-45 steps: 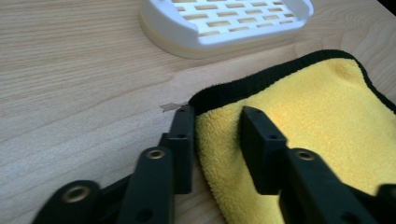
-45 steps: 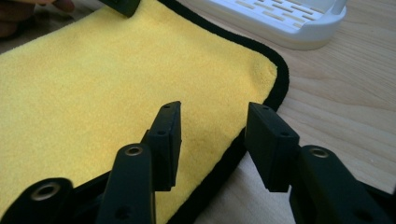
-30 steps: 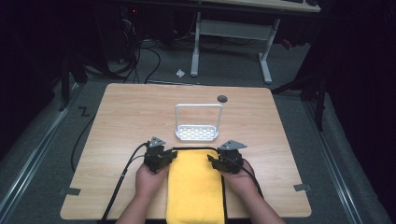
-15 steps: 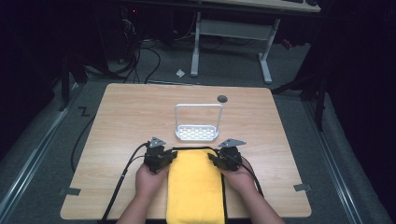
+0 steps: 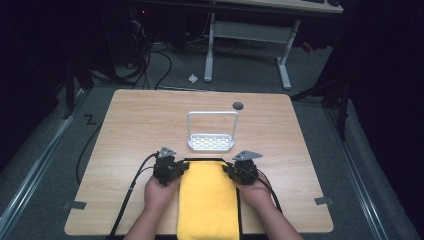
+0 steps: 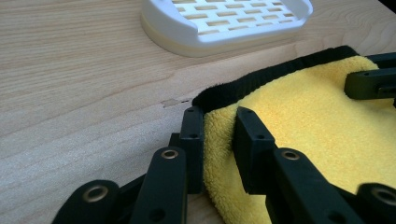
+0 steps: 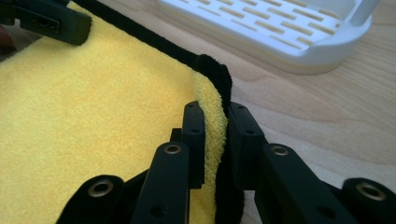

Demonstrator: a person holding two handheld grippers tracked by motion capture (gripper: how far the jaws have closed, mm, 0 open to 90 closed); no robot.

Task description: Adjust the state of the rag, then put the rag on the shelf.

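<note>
**Observer:** So, where does the cloth stand with you?

**Me:** Well, the yellow towel (image 5: 208, 200) lies flat on the table (image 5: 130, 125) at my edge, its far corners just short of the white rack (image 5: 211, 142). My left gripper (image 5: 181, 169) is clamped on the far left corner; in the left gripper view the pile bulges between the pads, right under the black trim (image 6: 261, 80). My right gripper (image 5: 229, 170) has just been closing on the far right corner, and in the right gripper view its jaws now pinch the yellow face and the black edging together.

**Observer:** Is that a good enough bite to lift?

**Me:** I think so, though the right one sits close to the hem. I'd judge the left hold the deeper of the two. If the right pinch has only the trim, the corner could slide out once the cloth's weight hangs from it.

**Observer:** How would you carry it through?

**Me:** Raise both corners together and level, so the far edge stays taut between the grippers and doesn't sag in the middle. Then bring it towards me over the near part, matching edge to edge before letting go.

**Observer:** Anything in the way?

**Me:** The rack is near the far edge. I'd lift straight up first, not forward, so neither gripper nudges it.
</note>
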